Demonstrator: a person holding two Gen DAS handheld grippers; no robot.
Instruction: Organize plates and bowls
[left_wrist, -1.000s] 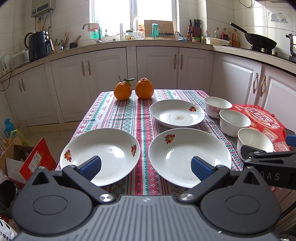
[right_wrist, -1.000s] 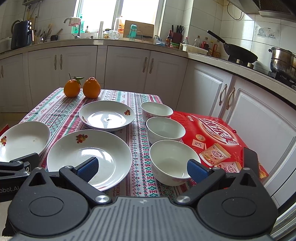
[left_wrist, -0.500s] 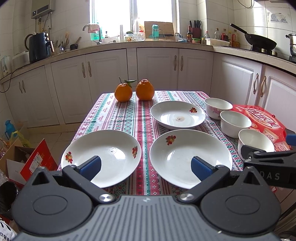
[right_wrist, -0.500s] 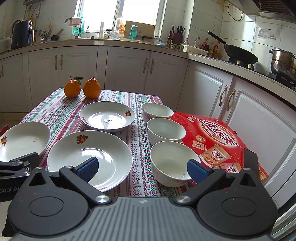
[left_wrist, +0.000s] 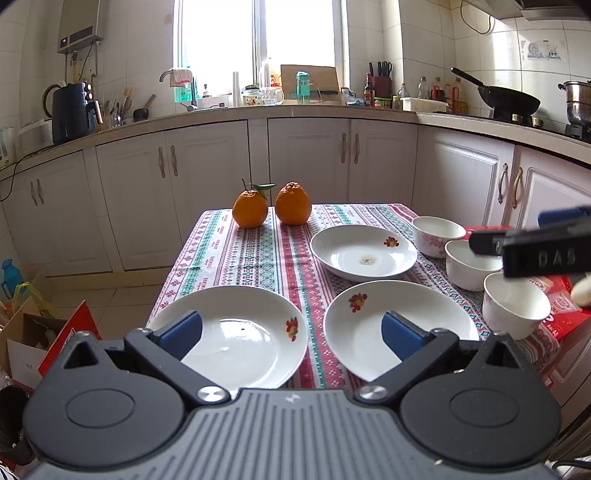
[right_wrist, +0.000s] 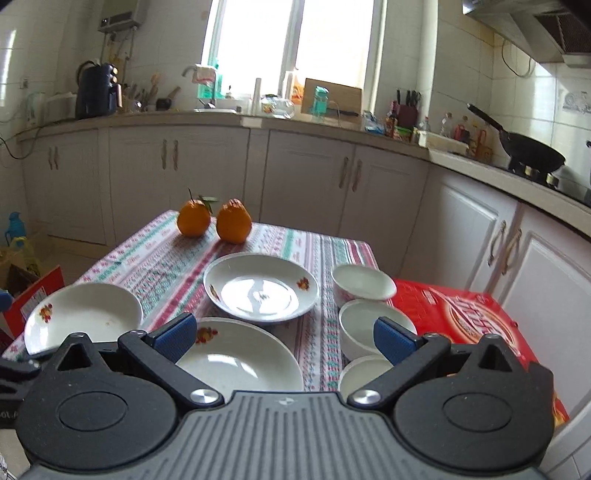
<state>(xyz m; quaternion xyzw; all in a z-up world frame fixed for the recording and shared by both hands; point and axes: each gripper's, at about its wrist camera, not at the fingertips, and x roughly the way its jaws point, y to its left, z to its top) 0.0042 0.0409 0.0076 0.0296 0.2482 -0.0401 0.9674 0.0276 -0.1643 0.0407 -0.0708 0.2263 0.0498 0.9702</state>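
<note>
You're holding both grippers (left_wrist: 291, 328) (right_wrist: 282, 336) wide apart, gripping nothing, hovering at the near table edge. Three plates (left_wrist: 364, 251) and three lined-up bowls (right_wrist: 364, 282) are sitting unstacked on the tablecloth (left_wrist: 240, 254), waiting for gathering.

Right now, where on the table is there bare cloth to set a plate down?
Bare cloth lies between the oranges and the left plate, along the table's left side. The right side is crowded: far plate, near plate, three bowls and the red box.
</note>
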